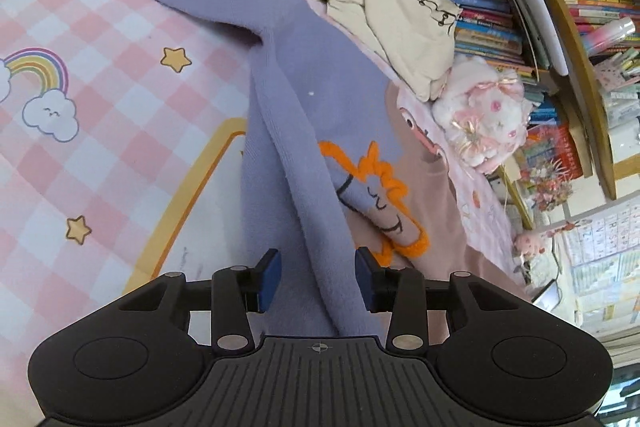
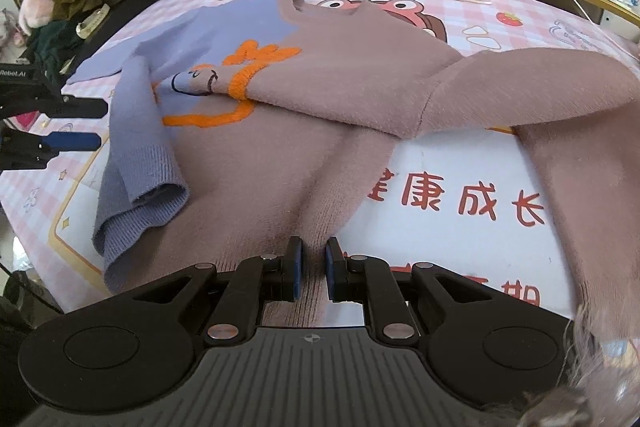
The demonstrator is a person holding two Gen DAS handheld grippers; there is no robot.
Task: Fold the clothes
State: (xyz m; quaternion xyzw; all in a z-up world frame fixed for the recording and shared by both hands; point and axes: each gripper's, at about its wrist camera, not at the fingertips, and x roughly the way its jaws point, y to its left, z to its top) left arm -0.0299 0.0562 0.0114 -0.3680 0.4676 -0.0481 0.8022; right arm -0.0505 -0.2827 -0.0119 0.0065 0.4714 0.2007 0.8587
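fuzzy knit sweater (image 2: 320, 75), ribbed lilac cuff (image 2: 140, 211)

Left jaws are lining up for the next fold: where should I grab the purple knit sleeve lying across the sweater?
Take the purple knit sleeve at its ribbed cuff, coming in from the sweater's outer edge. The cuff lies loose and slightly raised on the mauve body, so probably one jaw can slip beneath it.
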